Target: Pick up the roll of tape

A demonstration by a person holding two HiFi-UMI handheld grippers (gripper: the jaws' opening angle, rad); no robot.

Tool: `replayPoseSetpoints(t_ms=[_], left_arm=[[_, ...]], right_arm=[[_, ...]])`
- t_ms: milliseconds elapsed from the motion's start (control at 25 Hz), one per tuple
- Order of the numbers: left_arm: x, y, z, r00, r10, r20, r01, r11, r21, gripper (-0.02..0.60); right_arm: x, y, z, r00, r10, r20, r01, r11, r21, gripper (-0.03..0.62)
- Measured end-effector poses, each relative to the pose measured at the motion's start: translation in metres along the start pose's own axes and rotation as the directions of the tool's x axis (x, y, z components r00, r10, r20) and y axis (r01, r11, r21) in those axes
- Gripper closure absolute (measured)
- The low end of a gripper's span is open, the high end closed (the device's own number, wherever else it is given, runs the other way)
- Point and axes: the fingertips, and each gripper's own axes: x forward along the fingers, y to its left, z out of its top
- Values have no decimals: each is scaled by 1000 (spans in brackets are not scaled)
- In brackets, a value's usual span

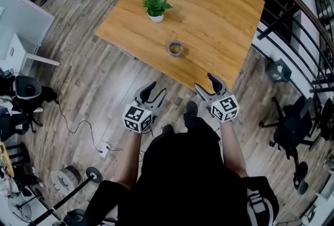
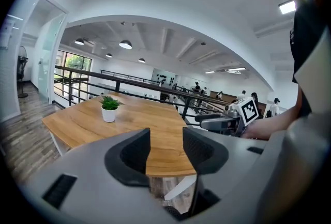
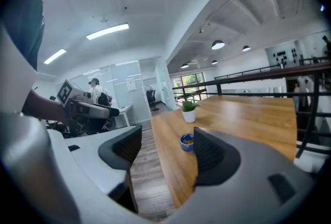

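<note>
Roll of tape [image 1: 176,49] is seen lying flat on the wooden table [image 1: 219,16], near the front edge and apart from the potted plant [image 1: 156,8]. The 2 grippers, left gripper [image 1: 156,90] and right gripper [image 1: 204,82], are held by that edge, jaws parted, nothing gripped.

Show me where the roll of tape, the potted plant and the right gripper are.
roll of tape [image 1: 176,54]: head view, near side of the ring.
potted plant [image 1: 156,6]: head view, on the leaves.
right gripper [image 1: 204,81]: head view, midway between its open jaws.
</note>
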Motion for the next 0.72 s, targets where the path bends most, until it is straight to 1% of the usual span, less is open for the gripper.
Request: replayPoseSetpoints(t_ms=[200, 400, 720], left_arm=[[28, 12, 7, 999, 36, 5, -35, 999, -40, 376], [63, 21, 13, 998, 62, 13, -62, 997, -48, 376], [97, 26, 19, 994, 110, 6, -109, 992, -64, 376]], right_arm=[[21, -19, 11, 998, 59, -37, -60, 998, -21, 272], [40, -52, 15, 993, 101, -68, -105, 993, -49, 272], [56, -93, 23, 984, 150, -91, -156, 986, -63, 272]])
